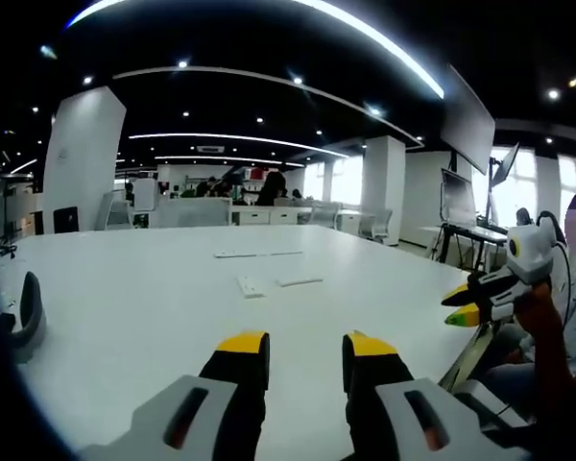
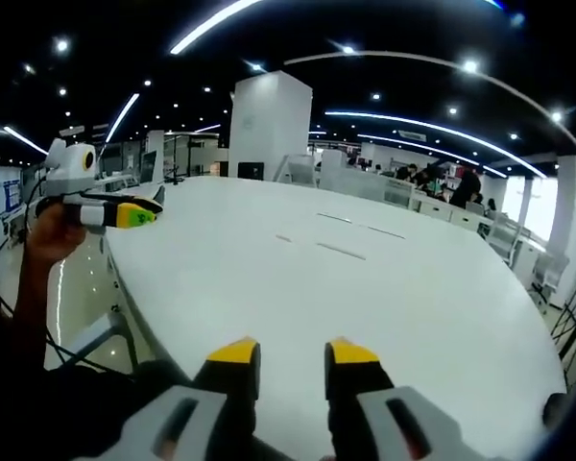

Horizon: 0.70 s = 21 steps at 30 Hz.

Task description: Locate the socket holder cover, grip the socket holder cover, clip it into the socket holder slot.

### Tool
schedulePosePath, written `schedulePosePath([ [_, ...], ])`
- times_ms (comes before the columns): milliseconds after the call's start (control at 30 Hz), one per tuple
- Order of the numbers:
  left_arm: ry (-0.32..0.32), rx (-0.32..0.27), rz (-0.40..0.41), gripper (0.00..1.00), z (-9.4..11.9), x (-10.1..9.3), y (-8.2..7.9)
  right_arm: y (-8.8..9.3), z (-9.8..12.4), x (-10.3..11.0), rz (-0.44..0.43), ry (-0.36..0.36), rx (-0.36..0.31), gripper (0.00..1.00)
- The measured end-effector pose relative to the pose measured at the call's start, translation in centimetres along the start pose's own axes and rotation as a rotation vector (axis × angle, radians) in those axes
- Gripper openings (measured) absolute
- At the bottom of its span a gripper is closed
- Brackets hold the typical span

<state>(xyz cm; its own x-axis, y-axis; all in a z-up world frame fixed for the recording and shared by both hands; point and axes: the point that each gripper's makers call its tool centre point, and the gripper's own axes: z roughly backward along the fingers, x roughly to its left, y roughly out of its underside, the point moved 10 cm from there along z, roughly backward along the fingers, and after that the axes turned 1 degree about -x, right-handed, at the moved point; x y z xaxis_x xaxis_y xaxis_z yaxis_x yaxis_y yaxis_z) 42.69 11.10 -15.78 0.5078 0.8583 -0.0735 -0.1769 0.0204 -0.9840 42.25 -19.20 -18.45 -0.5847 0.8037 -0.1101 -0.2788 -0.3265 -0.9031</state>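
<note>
Two grippers, left gripper [image 1: 305, 348] and right gripper [image 2: 294, 352], both with fingers released and holding nothing, hover low over the white desk [image 1: 154, 307]; the small white socket parts [image 1: 252, 285] lie well ahead of the left fingers, probably just locating the cover

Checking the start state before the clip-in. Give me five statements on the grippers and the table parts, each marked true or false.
1. The left gripper holds nothing. True.
2. The right gripper is shut on a white strip. False: its jaws stand apart with nothing between them.
3. Flat white parts lie on the white table, ahead of the left gripper. True.
4. The table is black. False: it is white.
5. The left gripper touches the white parts. False: it is apart from them, nearer the table's close edge.
</note>
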Motion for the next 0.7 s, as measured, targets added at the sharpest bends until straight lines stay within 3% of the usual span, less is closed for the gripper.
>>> schedulePosePath([
  [233,-0.009,0.003,-0.009,0.31,0.1,-0.5,0.1,-0.4,0.3,-0.3,-0.001,-0.012,-0.043,0.31],
  [700,-0.054,0.009,-0.013,0.3,0.6,-0.3,0.3,-0.4,-0.7,-1.2,0.007,-0.006,-0.025,0.31],
])
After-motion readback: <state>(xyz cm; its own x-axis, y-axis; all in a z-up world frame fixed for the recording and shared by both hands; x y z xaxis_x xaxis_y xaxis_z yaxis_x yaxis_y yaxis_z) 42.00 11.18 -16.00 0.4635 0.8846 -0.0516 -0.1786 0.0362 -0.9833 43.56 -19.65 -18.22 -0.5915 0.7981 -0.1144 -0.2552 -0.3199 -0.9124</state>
